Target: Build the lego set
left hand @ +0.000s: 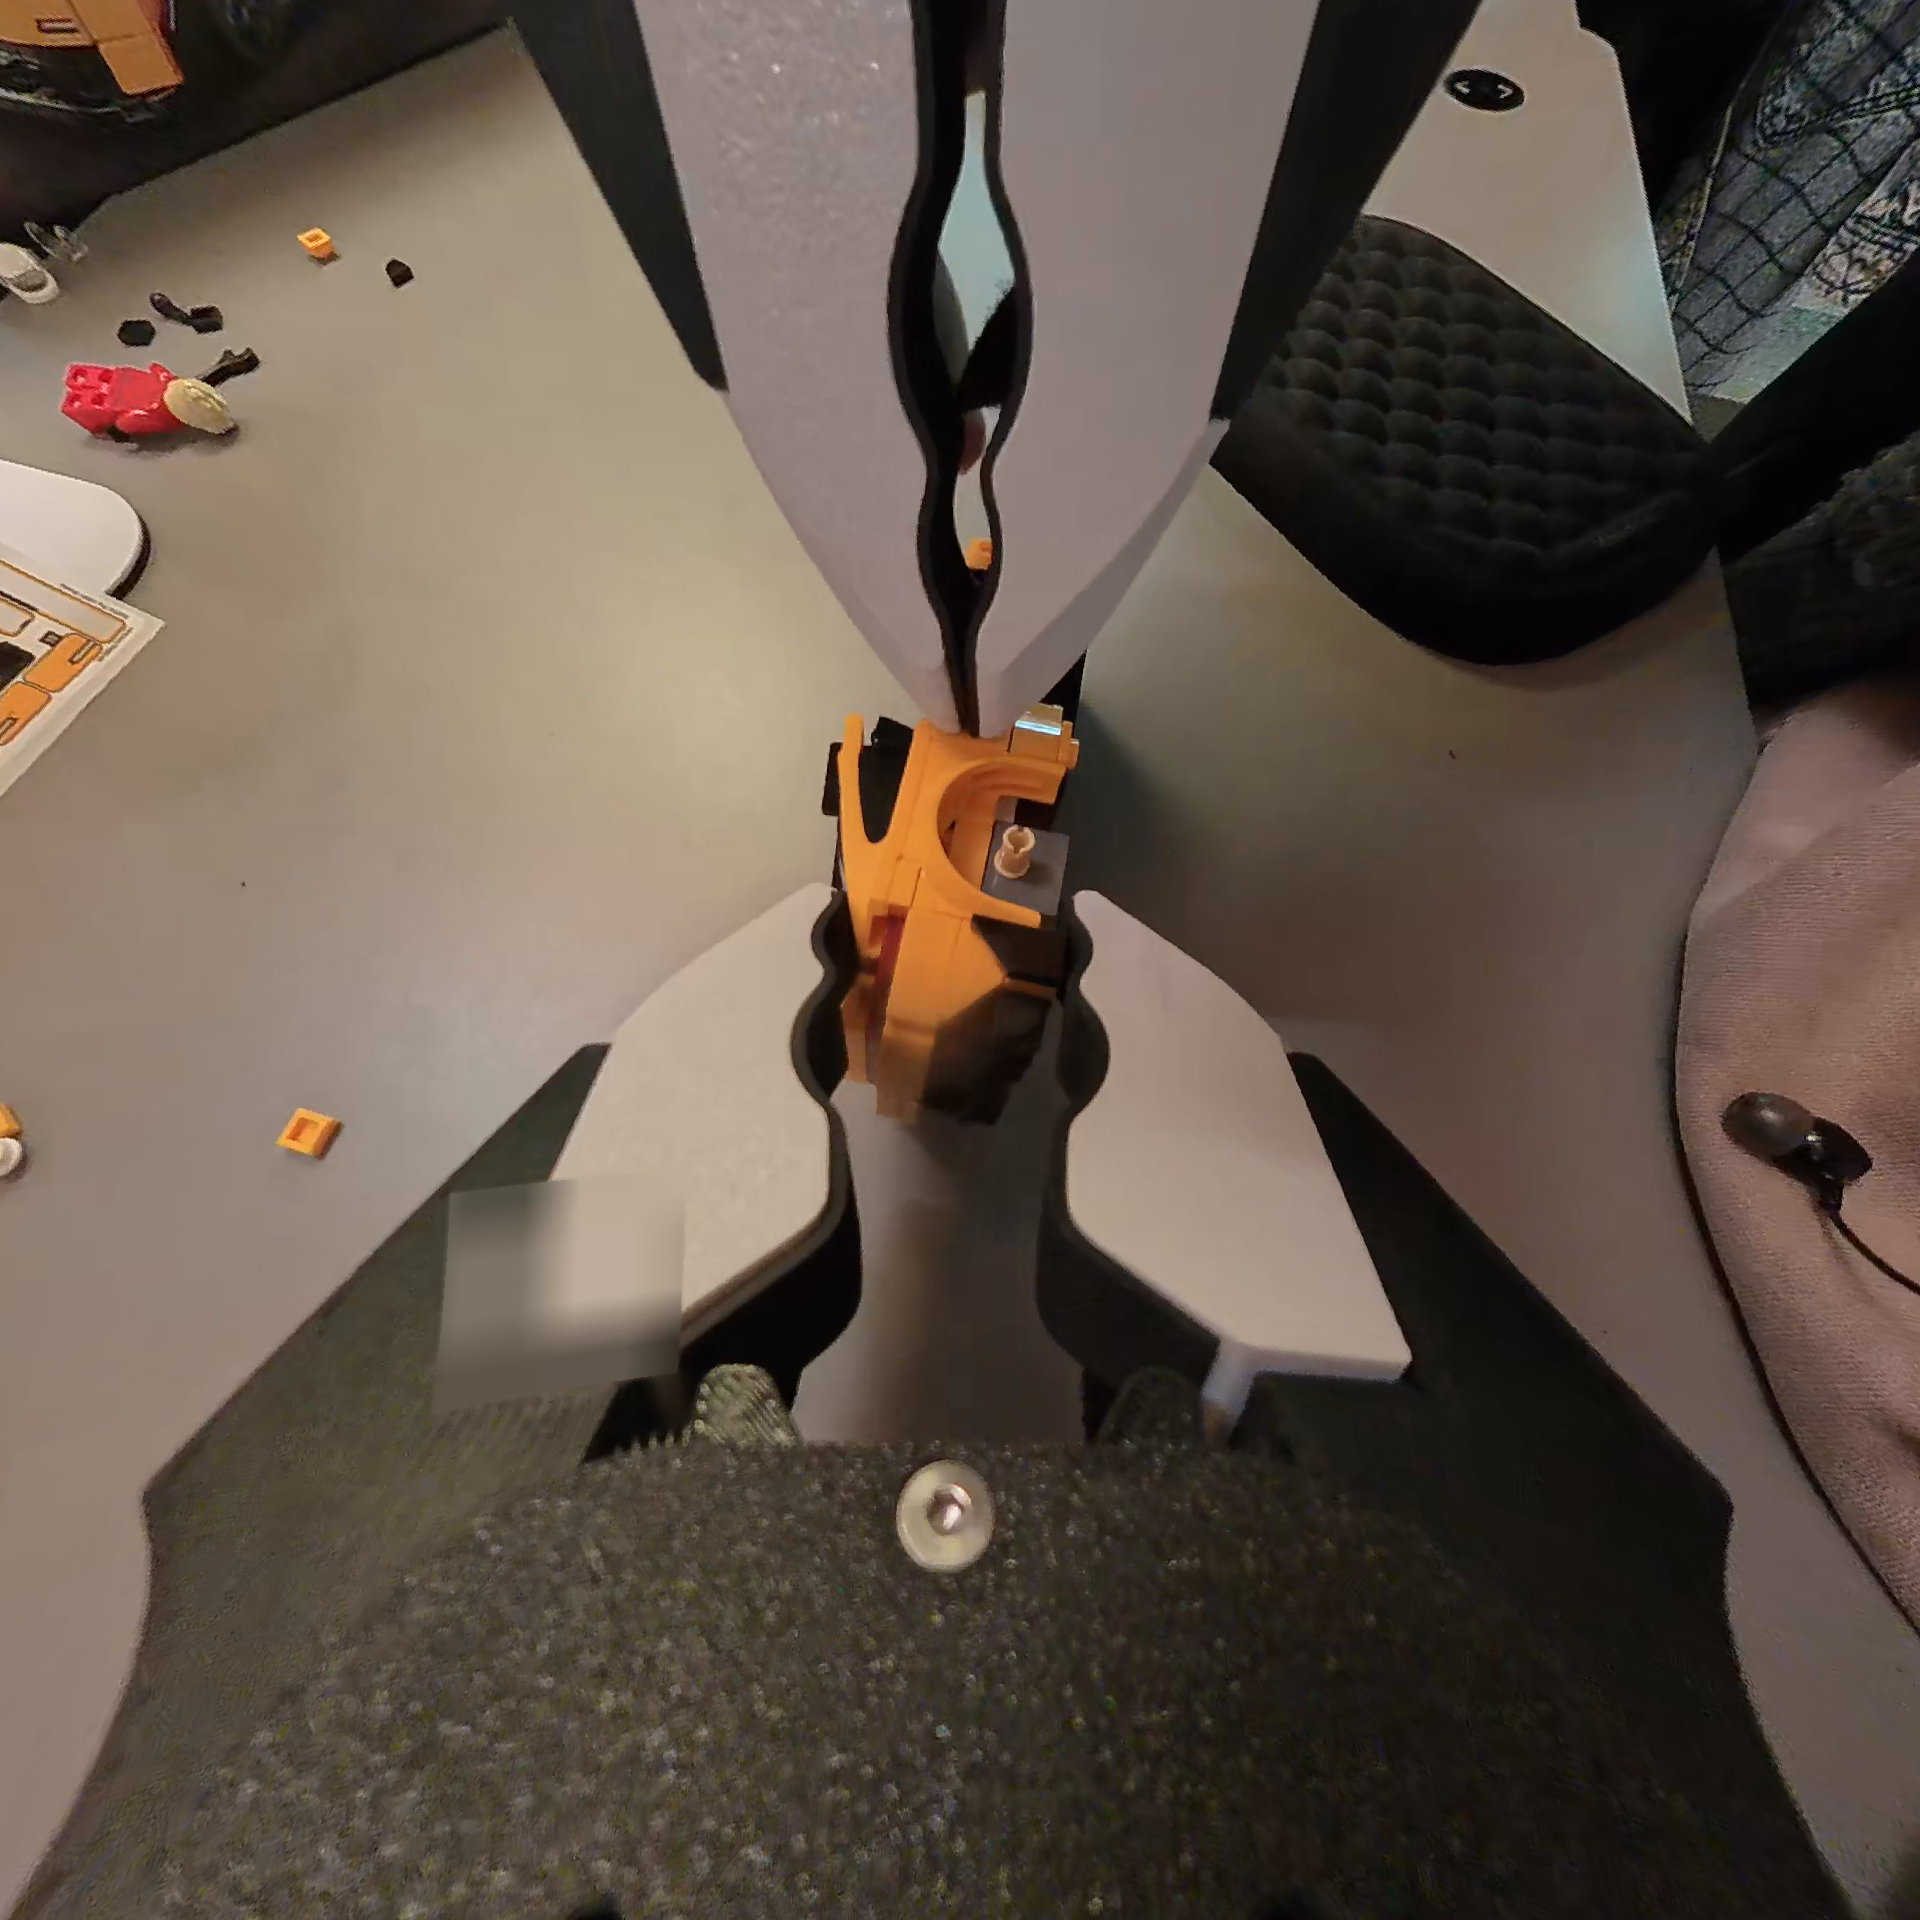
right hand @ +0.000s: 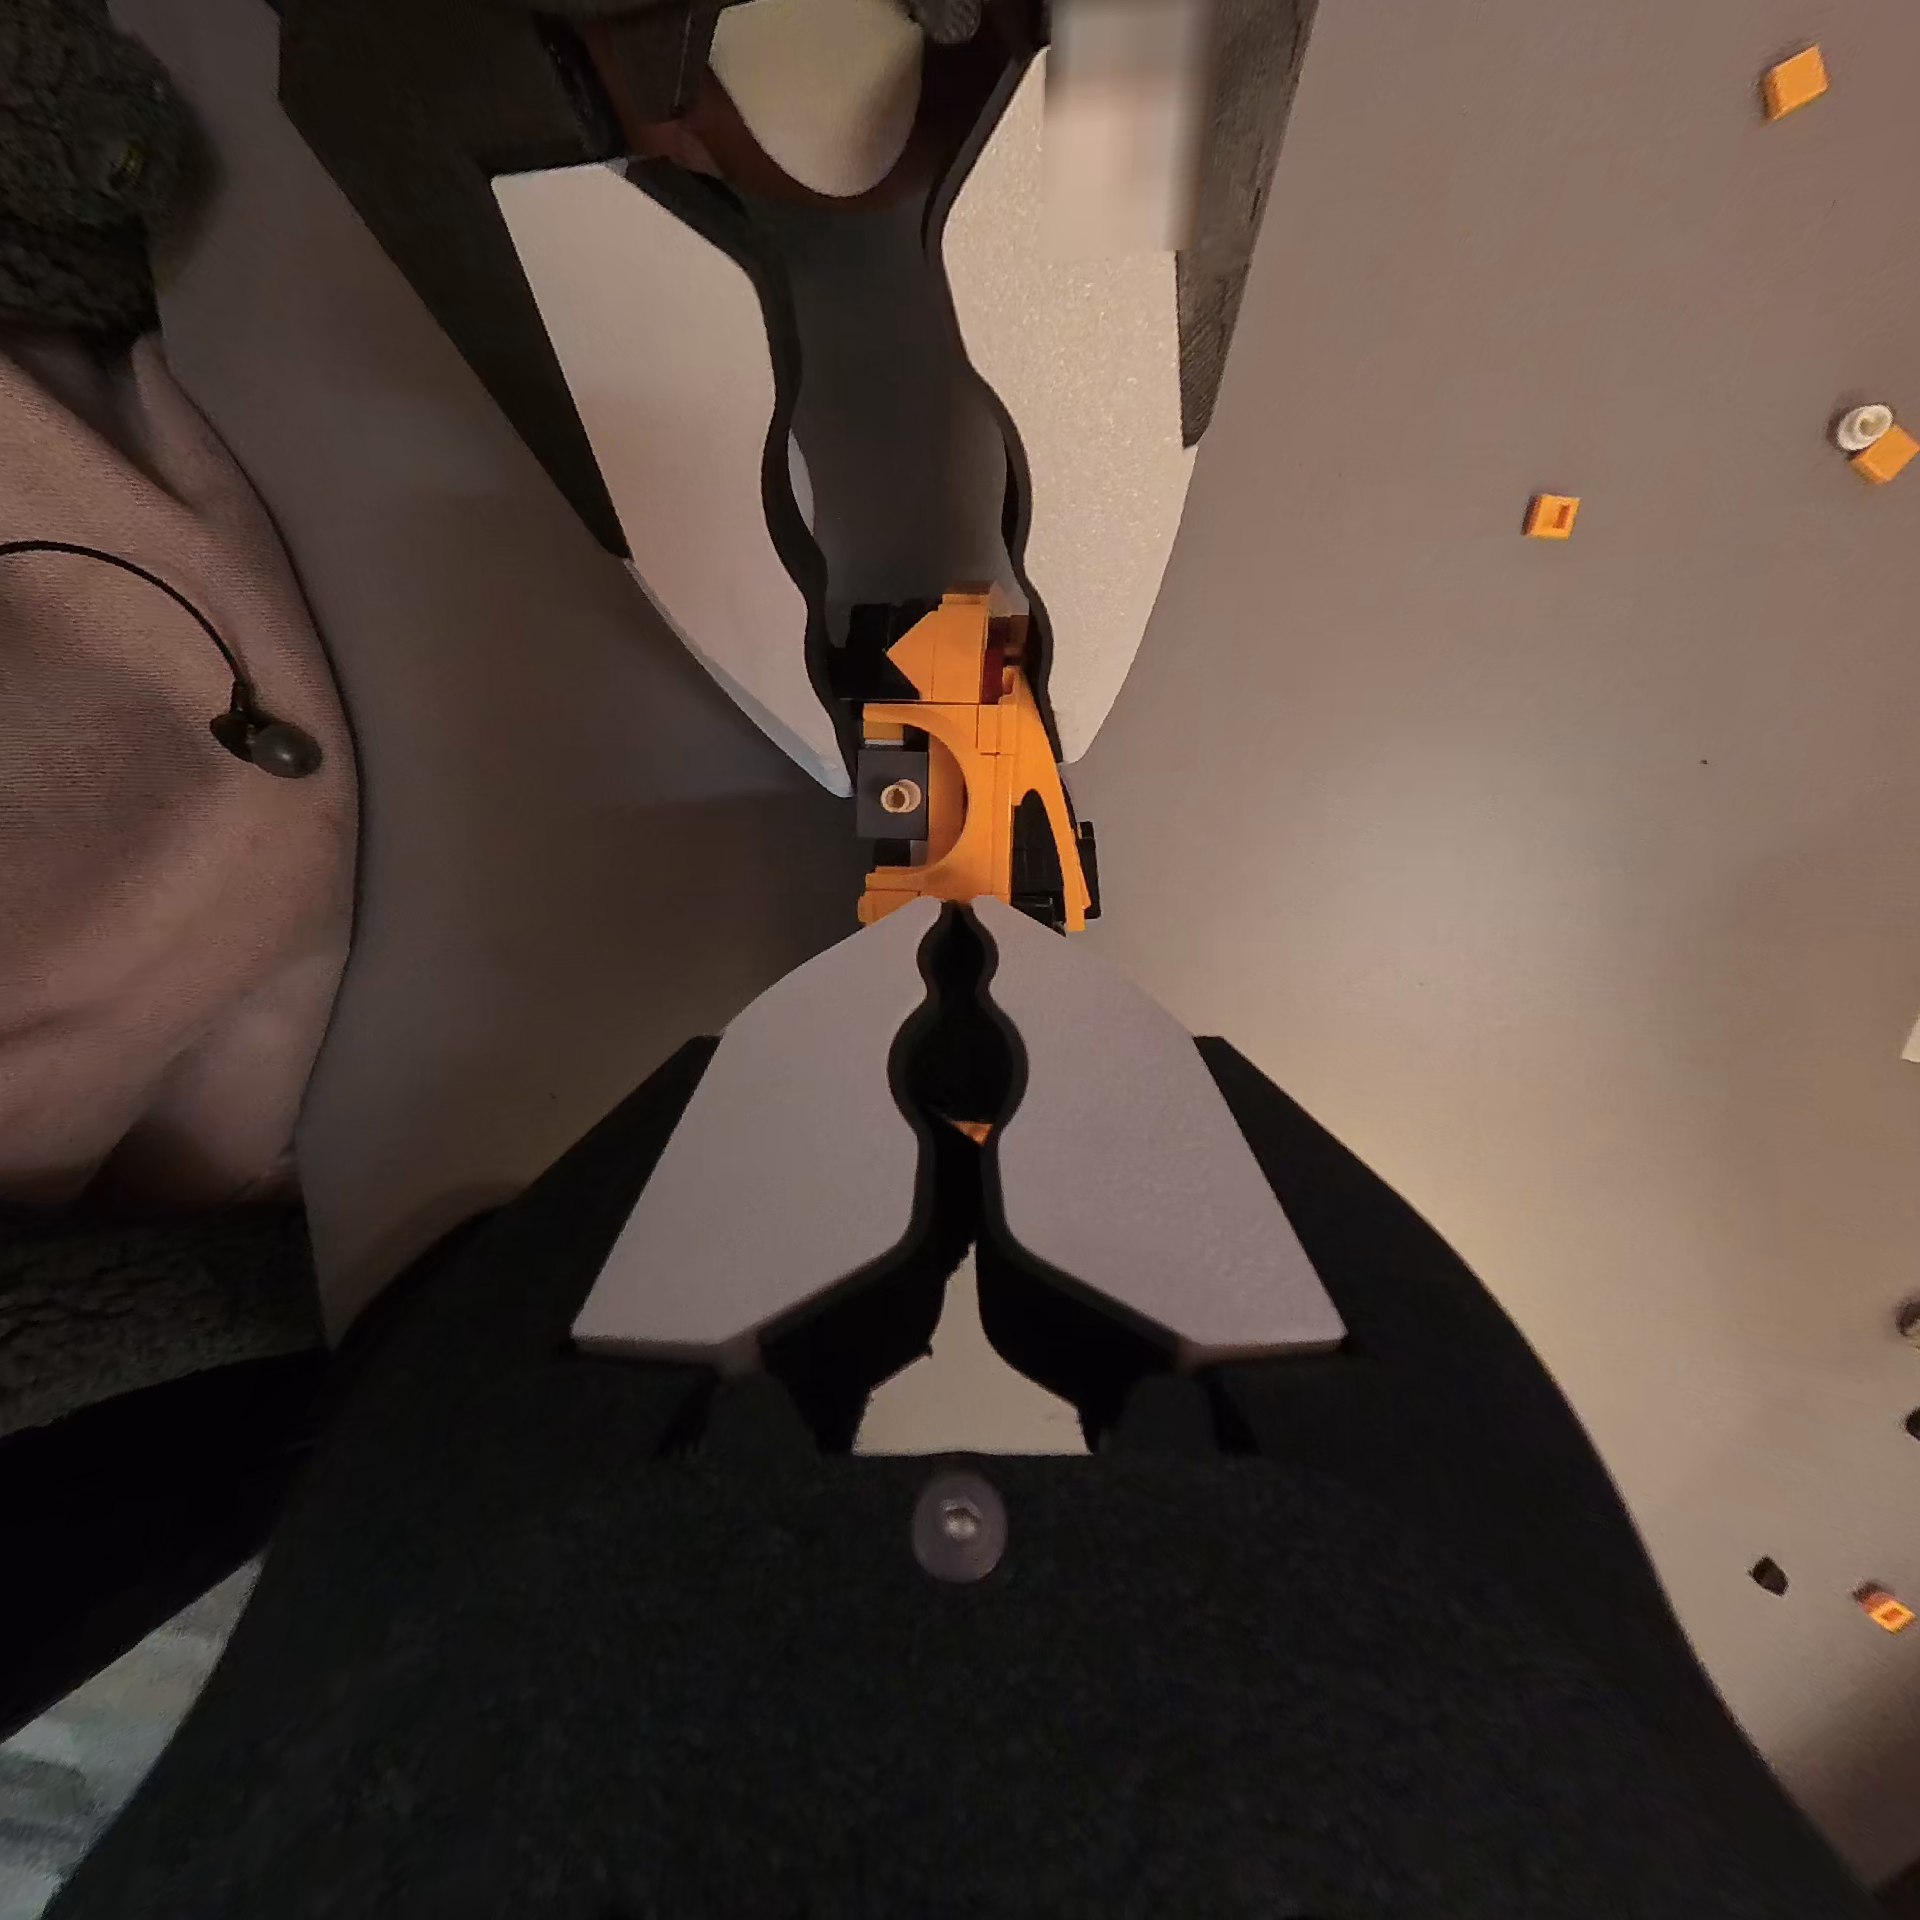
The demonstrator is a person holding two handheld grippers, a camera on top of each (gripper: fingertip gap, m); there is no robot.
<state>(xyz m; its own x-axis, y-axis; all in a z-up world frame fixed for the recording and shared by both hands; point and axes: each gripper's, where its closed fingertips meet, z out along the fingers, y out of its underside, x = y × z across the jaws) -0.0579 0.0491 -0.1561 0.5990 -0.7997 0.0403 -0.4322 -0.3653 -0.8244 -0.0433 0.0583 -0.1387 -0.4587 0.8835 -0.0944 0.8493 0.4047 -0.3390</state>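
Observation:
My left gripper is shut on a small orange and black brick model and holds it above the grey table; both pads press on its sides. The model has an orange arch and a dark block with a tan pin. My right gripper is shut, and its joined tips touch the orange far end of the model. It comes in from the top in the left wrist view. A small orange bit shows in the slit between its fingers. The left gripper faces it in the right wrist view.
Loose small orange pieces lie on the table. A red brick figure, small black parts and a printed sheet lie at the left. A black mesh seat and a person's garment with a clip microphone are at the right. The tips of both grippers are at nearly the same place. Left tips and right tips are each some 30 cm from the red brick figure.

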